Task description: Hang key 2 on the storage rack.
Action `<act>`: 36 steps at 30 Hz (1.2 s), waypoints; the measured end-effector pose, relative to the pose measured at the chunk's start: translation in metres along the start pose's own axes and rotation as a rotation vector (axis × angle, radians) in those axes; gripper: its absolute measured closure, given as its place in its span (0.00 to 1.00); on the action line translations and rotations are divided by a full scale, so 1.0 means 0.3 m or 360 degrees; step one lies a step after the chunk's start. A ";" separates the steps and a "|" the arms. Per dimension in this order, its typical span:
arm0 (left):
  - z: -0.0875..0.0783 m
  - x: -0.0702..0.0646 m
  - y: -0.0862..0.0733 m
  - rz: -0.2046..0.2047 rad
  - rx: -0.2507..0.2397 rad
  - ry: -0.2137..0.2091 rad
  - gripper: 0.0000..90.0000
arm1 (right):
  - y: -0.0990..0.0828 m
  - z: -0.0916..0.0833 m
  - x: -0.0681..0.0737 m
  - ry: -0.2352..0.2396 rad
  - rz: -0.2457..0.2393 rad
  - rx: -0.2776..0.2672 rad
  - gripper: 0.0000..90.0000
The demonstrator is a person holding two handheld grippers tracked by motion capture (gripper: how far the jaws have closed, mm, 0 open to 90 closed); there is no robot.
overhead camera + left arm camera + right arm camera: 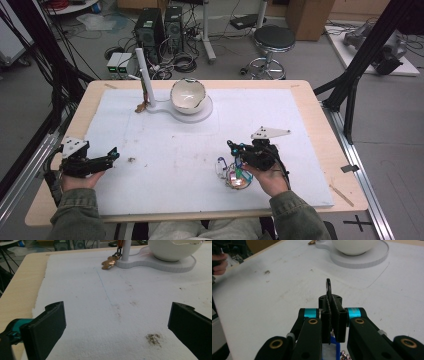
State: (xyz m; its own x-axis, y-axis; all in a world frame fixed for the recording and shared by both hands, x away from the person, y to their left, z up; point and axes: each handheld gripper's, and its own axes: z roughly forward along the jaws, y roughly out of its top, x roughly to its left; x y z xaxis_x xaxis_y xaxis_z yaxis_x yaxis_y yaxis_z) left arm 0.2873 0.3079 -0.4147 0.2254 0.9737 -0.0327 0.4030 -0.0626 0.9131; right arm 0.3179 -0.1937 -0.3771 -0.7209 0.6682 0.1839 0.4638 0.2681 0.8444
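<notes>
1. Right gripper (235,148), near right of table (310,100): clamped on black key (328,287); keyring bunch (232,175) hung beneath.
2. Left gripper (114,154), near left: jaws wide apart, nothing between.
3. Bowl (188,95) on stand (200,114), far centre.

**Lighting and picture quality: even, soft, slightly grainy**

High view: diffuse overhead room light, moderately bright. The white foam board (165,145) reads pale blue-grey, no harsh glare. Shadows are faint and short; a soft one lies under the white bowl (188,94). Corners darken toward the black frame struts. Overall resolution is low and soft.

Left gripper view: board evenly lit, mild noise; near black pads (47,328) are blurred, the far edge is sharper.

Right gripper view: the closed black pads (334,317) appear dark, with small highlights on brass rivets. The background bowl is soft.
</notes>
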 end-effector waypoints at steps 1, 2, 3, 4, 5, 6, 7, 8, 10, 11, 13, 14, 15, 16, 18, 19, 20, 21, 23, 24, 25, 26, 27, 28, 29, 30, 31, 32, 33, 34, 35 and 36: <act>0.000 0.000 0.000 0.0000 0.0001 0.0000 0.02 | 0.005 -0.004 -0.001 0.0008 0.0006 -0.0006 0.97; 0.000 0.000 0.000 0.0000 0.0001 0.0001 0.02 | 0.011 -0.006 -0.001 0.0011 0.0010 -0.0016 0.96; 0.000 0.000 0.000 -0.0002 -0.0001 0.0002 0.02 | 0.019 -0.009 -0.001 0.0016 0.0009 -0.0019 0.97; 0.000 0.000 0.000 -0.0003 -0.0003 0.0002 0.02 | 0.027 -0.011 0.000 0.0020 0.0006 -0.0027 0.97; 0.000 0.000 0.000 -0.0003 -0.0002 0.0002 0.02 | 0.037 -0.013 0.001 0.0026 0.0001 -0.0034 0.97; 0.000 0.001 0.000 -0.0004 -0.0001 0.0002 0.02 | 0.043 -0.014 0.002 0.0028 -0.0003 -0.0038 0.97; 0.000 0.001 0.000 -0.0005 -0.0002 0.0003 0.02 | 0.053 -0.016 0.003 0.0029 -0.0011 -0.0042 0.97; 0.001 0.001 0.000 -0.0005 -0.0004 0.0002 0.02 | 0.060 -0.017 0.005 0.0035 -0.0008 -0.0041 0.97; 0.000 0.001 0.000 -0.0003 -0.0001 -0.0002 0.02 | 0.076 -0.018 0.007 0.0032 -0.0024 -0.0050 0.96; 0.001 0.001 0.000 -0.0003 0.0000 -0.0001 0.02 | 0.080 -0.018 0.008 0.0036 -0.0025 -0.0054 0.96; 0.001 0.001 0.000 -0.0005 -0.0003 -0.0002 0.02 | 0.094 -0.018 0.009 0.0047 -0.0017 -0.0064 0.96; 0.001 0.001 0.000 -0.0005 -0.0003 -0.0001 0.02 | 0.100 -0.016 0.009 0.0050 -0.0022 -0.0074 0.96; 0.001 0.002 0.000 -0.0003 -0.0003 -0.0002 0.02 | 0.104 -0.016 0.009 0.0053 -0.0013 -0.0076 0.96; 0.001 0.001 0.000 -0.0002 -0.0005 -0.0004 0.02 | 0.111 -0.015 0.008 0.0062 -0.0016 -0.0083 0.96; 0.001 0.000 0.000 0.0003 -0.0006 -0.0010 0.02 | 0.125 -0.015 0.012 0.0065 -0.0012 -0.0087 0.96; 0.001 -0.001 0.000 0.0003 -0.0008 -0.0012 0.02 | 0.132 -0.015 0.013 0.0066 -0.0018 -0.0089 0.96; 0.001 -0.001 -0.001 0.0003 -0.0007 -0.0012 0.02 | 0.139 -0.015 0.014 0.0073 -0.0024 -0.0091 0.96; 0.001 -0.001 -0.001 0.0002 -0.0007 -0.0012 0.02 | 0.148 -0.016 0.015 0.0072 -0.0032 -0.0096 0.96; 0.001 -0.001 -0.001 0.0001 -0.0008 -0.0011 0.02 | 0.163 -0.017 0.018 0.0073 -0.0036 -0.0106 0.96; 0.001 0.000 -0.001 0.0002 -0.0007 -0.0013 0.02 | 0.169 -0.018 0.019 0.0071 -0.0034 -0.0107 0.96; 0.002 -0.001 -0.001 0.0001 -0.0007 -0.0013 0.02 | 0.176 -0.018 0.019 0.0074 -0.0041 -0.0113 0.96; 0.002 -0.001 -0.001 0.0002 -0.0007 -0.0015 0.02 | 0.183 -0.019 0.020 0.0073 -0.0041 -0.0113 0.96; 0.002 -0.001 0.000 0.0007 -0.0001 -0.0016 0.02 | 0.191 -0.018 0.021 0.0072 -0.0052 -0.0115 0.96; 0.003 -0.002 -0.001 0.0009 -0.0001 -0.0014 0.02 | 0.198 -0.018 0.023 0.0073 -0.0053 -0.0109 0.96; 0.003 -0.002 -0.001 0.0009 0.0000 -0.0017 0.02 | 0.206 -0.018 0.024 0.0075 -0.0060 -0.0107 0.96; 0.002 -0.002 -0.001 0.0011 -0.0001 -0.0016 0.02 | 0.214 -0.017 0.024 0.0076 -0.0067 -0.0106 0.96; 0.002 -0.003 -0.001 0.0009 -0.0003 -0.0016 0.02 | 0.222 -0.016 0.026 0.0074 -0.0072 -0.0104 0.96; 0.002 -0.002 -0.001 0.0010 -0.0002 -0.0014 0.02 | 0.231 -0.015 0.026 0.0076 -0.0081 -0.0104 0.96; 0.002 -0.002 -0.001 0.0007 -0.0004 -0.0013 0.02 | 0.243 -0.015 0.028 0.0076 -0.0091 -0.0102 0.96; 0.001 -0.002 -0.001 0.0010 -0.0002 -0.0013 0.02 | 0.250 -0.015 0.030 0.0081 -0.0091 -0.0098 0.96; 0.001 -0.002 -0.001 0.0009 -0.0003 -0.0014 0.02 | 0.261 -0.014 0.031 0.0078 -0.0098 -0.0100 0.96; 0.001 -0.002 -0.001 0.0007 -0.0003 -0.0013 0.02 | 0.271 -0.014 0.033 0.0083 -0.0103 -0.0100 0.96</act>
State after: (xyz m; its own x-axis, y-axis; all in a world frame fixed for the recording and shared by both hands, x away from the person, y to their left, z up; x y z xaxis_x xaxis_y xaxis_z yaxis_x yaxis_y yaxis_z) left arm 0.2874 0.3073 -0.4151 0.2344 0.9716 -0.0323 0.4004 -0.0662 0.9139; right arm 0.3464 -0.1682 -0.3044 -0.7749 0.6134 0.1525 0.3834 0.2644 0.8849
